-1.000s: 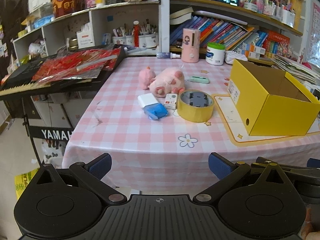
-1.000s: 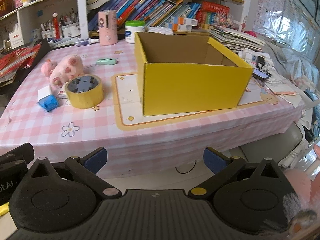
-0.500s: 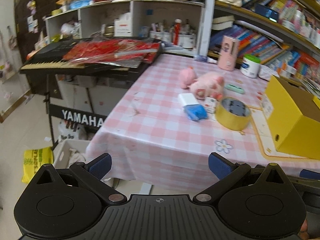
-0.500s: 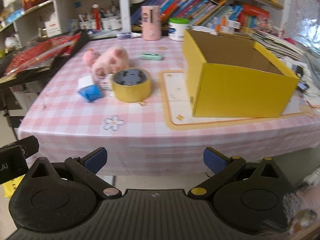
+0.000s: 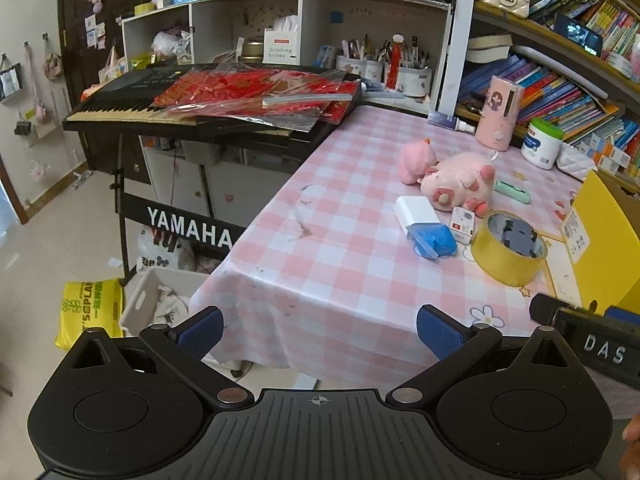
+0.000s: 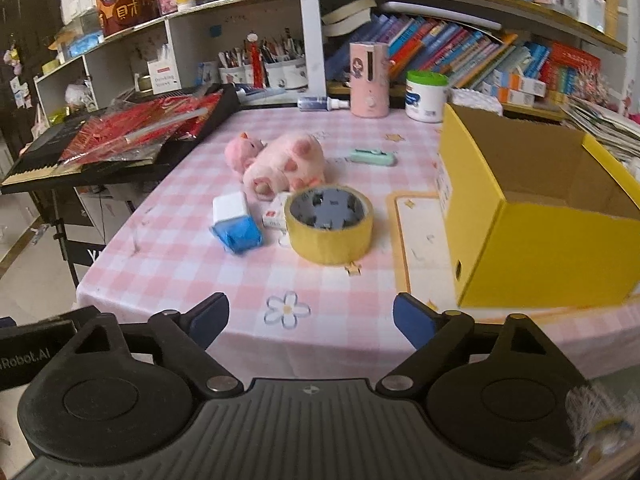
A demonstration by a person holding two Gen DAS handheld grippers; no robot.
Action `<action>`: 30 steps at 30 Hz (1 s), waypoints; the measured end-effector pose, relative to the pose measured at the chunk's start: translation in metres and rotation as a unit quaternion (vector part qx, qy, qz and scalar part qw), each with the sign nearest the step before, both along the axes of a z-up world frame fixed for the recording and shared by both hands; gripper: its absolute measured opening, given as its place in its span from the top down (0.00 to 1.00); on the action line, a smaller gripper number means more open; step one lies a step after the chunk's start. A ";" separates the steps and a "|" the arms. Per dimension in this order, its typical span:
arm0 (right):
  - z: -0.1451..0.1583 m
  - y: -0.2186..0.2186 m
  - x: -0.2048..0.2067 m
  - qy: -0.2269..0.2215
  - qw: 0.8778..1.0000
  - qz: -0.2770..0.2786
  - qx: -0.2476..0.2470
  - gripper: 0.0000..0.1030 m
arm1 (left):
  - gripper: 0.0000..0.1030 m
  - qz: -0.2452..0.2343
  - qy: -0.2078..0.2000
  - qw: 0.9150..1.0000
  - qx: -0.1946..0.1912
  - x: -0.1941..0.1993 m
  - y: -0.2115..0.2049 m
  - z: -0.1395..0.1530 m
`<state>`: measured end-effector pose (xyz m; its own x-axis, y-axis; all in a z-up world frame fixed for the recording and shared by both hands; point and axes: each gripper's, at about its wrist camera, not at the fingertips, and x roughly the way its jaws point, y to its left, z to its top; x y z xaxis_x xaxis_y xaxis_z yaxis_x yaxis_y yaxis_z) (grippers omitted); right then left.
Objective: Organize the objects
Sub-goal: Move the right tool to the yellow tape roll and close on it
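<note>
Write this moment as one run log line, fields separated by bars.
phase: approach | left gripper: open, empty | right gripper: jaws just narrowed, empty | tape roll: on table | yellow box: empty

table [image 6: 192,280]: pink checked cloth | on it: tape roll [image 6: 329,229]; plush pigs [image 6: 280,162]; yellow box [image 6: 536,216]; white jar [image 6: 425,96]

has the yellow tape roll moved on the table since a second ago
No. The yellow tape roll still sits right beside the small white carton, in front of the pink plush pig; only the cameras shifted.

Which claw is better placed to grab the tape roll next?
Probably the right claw: the tape roll sits almost straight ahead of its open jaws. From the left claw, the roll lies far off to the side.
</note>
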<state>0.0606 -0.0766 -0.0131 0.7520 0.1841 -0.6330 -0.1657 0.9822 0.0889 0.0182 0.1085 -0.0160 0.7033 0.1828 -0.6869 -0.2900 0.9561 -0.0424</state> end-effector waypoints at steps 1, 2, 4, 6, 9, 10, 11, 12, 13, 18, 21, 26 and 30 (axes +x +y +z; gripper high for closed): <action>0.000 0.000 0.005 -0.002 1.000 0.003 0.000 0.15 | 0.00 0.001 0.002 1.000 0.000 0.004 -0.001 -0.001; 0.000 0.000 0.008 -0.004 1.000 0.005 0.000 0.16 | 0.00 0.002 0.002 1.000 -0.001 0.007 -0.001 -0.002; 0.000 0.000 0.017 -0.008 1.000 0.011 -0.001 0.16 | 0.00 0.004 0.002 1.000 -0.001 0.015 -0.002 -0.003; 0.000 0.000 0.027 -0.009 1.000 0.016 -0.002 0.16 | 0.00 0.004 0.001 1.000 -0.001 0.022 -0.004 -0.004; -0.002 -0.003 0.041 -0.008 1.000 0.017 0.004 0.16 | 0.00 0.001 -0.001 1.000 -0.003 0.033 -0.007 -0.006; -0.002 -0.003 0.044 -0.007 1.000 0.016 0.008 0.16 | 0.00 0.001 -0.002 1.000 -0.004 0.036 -0.008 -0.006; -0.002 -0.004 0.050 -0.006 1.000 0.015 0.012 0.16 | 0.00 0.001 -0.002 1.000 -0.003 0.040 -0.009 -0.007; -0.002 -0.006 0.054 -0.006 1.000 0.013 0.017 0.16 | 0.00 0.001 -0.002 1.000 -0.001 0.043 -0.011 -0.008; -0.003 -0.007 0.059 -0.008 1.000 0.011 0.023 0.16 | 0.00 0.001 -0.002 1.000 0.000 0.046 -0.012 -0.008; -0.007 -0.012 0.082 0.027 0.998 0.030 0.045 0.16 | 0.00 0.001 0.006 1.000 0.003 0.061 -0.017 -0.014; -0.012 -0.006 0.093 0.037 0.998 0.042 0.017 0.15 | 0.00 0.002 0.013 1.000 0.004 0.069 -0.019 -0.017; -0.022 0.001 0.117 0.046 0.998 0.039 -0.019 0.05 | 0.00 0.005 0.019 1.000 0.006 0.078 -0.018 -0.020; -0.036 0.009 0.140 0.063 0.995 0.052 -0.052 0.03 | 0.00 0.003 0.023 1.000 0.010 0.088 -0.019 -0.021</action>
<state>0.2002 -0.0677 -0.0488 0.6454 0.1843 -0.7413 -0.2601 0.9655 0.0135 0.1059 0.0896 -0.0368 0.6706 0.2004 -0.7142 -0.2963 0.9551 -0.0102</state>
